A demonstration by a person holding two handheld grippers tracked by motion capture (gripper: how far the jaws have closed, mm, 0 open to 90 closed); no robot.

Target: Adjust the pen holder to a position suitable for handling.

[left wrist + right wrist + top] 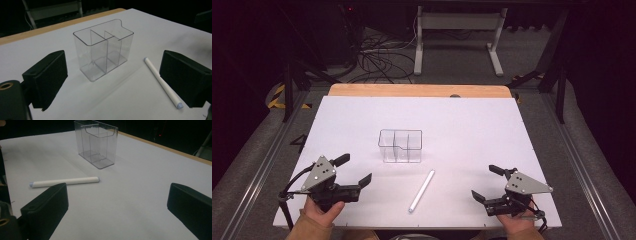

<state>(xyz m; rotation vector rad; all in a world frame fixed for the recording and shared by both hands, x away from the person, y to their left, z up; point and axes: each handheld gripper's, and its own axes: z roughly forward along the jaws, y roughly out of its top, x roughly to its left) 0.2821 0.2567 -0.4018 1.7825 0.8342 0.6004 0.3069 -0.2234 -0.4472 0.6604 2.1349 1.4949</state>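
With both the left gripper [356,170] and right gripper [488,183] spread wide and empty, the white pen [421,190] at lower centre looks light, stiff and prone to rolling, best pinched mid-barrel, while the clear organiser [400,146] above it seems rigid and slippery.

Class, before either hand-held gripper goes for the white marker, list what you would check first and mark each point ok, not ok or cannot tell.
1. Left hand-held gripper open and empty: ok.
2. Right hand-held gripper open and empty: ok.
3. White marker lies flat on the table, nothing touching it: ok.
4. Clear organizer upright, compartments empty: ok.
5. Marker capped at both ends: cannot tell.
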